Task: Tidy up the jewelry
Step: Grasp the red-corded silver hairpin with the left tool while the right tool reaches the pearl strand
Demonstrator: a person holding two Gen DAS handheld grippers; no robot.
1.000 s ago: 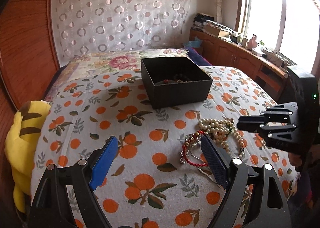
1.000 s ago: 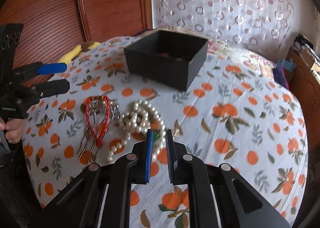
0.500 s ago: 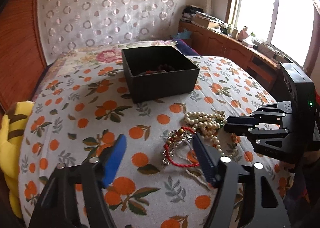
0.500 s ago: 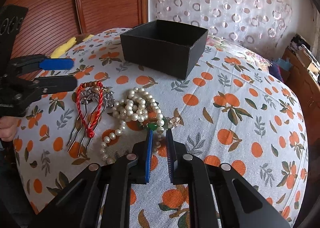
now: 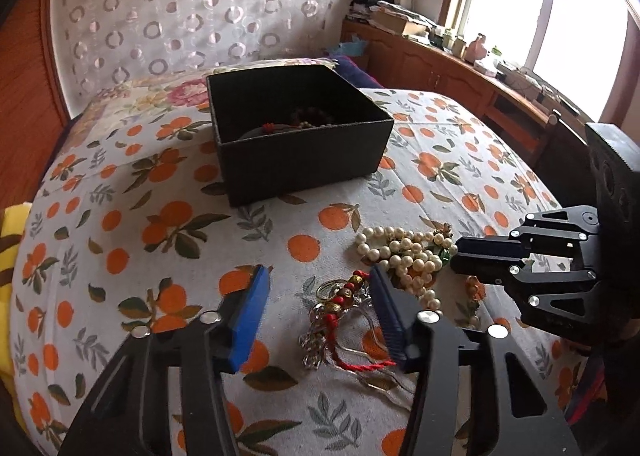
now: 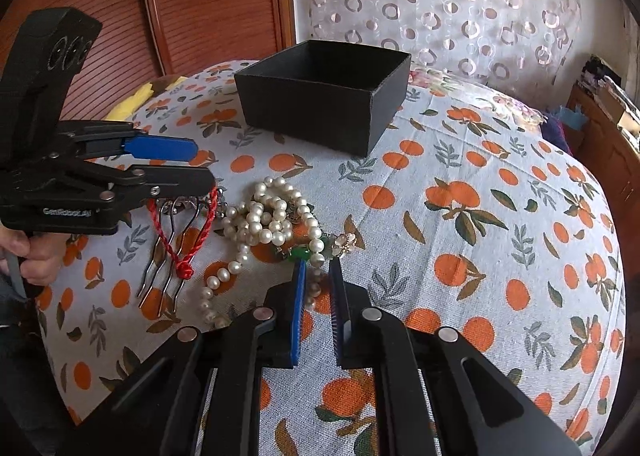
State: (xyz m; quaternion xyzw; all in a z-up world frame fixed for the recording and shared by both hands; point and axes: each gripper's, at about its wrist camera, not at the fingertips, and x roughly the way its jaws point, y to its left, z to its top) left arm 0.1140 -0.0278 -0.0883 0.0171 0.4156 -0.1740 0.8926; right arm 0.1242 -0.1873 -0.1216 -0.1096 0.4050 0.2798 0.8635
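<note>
On the orange-print bedspread lies a tangle of jewelry: a pearl necklace [image 5: 400,248] [image 6: 264,216], a red cord with gold beads [image 5: 340,300] [image 6: 200,232] and a silver hair comb [image 6: 160,268]. My left gripper [image 5: 318,274] [image 6: 202,164] straddles the beaded end of the red cord. Its jaws are closing; the dark finger is beside the beads and the blue pad [image 5: 248,316] is still apart. My right gripper [image 6: 318,263] [image 5: 454,252] is at the necklace's near edge by a green bead [image 6: 300,254], closing to a narrow slit with nothing clamped. The black box [image 5: 304,160] [image 6: 304,108] stands behind, with beads inside.
A yellow plush [image 5: 10,256] lies at the bed's left edge. A wooden panel [image 6: 208,8] and a patterned curtain [image 5: 192,16] stand behind the bed. A cluttered wooden sideboard [image 5: 460,68] runs under the window. A hand [image 6: 36,256] holds the left gripper.
My left gripper came forward and lower over the red cord piece, and its jaws narrowed a good deal. The right gripper edged up to the pearls, still almost shut.
</note>
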